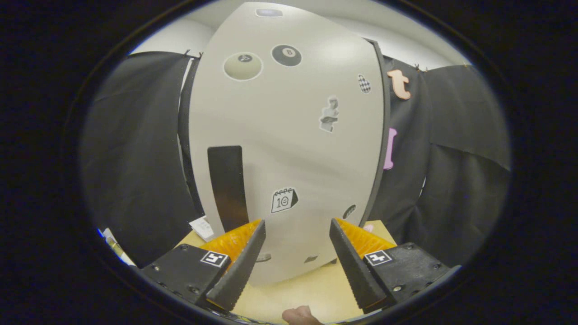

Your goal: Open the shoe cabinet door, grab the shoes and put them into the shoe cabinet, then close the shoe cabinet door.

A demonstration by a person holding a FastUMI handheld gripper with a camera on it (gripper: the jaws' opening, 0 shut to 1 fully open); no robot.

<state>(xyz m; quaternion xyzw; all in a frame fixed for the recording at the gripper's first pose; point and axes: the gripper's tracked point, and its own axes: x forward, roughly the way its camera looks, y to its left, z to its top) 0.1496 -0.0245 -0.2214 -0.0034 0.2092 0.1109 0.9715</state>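
Note:
A tall white shoe cabinet door point(289, 135) stands right ahead of me, shut against the cabinet, with several stickers on it. A long black handle strip point(227, 185) runs down its left part, just beyond my left finger. My gripper point(297, 225) is open and holds nothing; its two fingers spread wide, close to the lower part of the door. The cabinet stands on a light wooden table point(307, 291).
Black cloth point(135, 171) hangs on both sides of the cabinet. A small white tag point(202, 228) lies on the table at the cabinet's lower left. A fingertip of the person point(300, 315) shows below, between my fingers.

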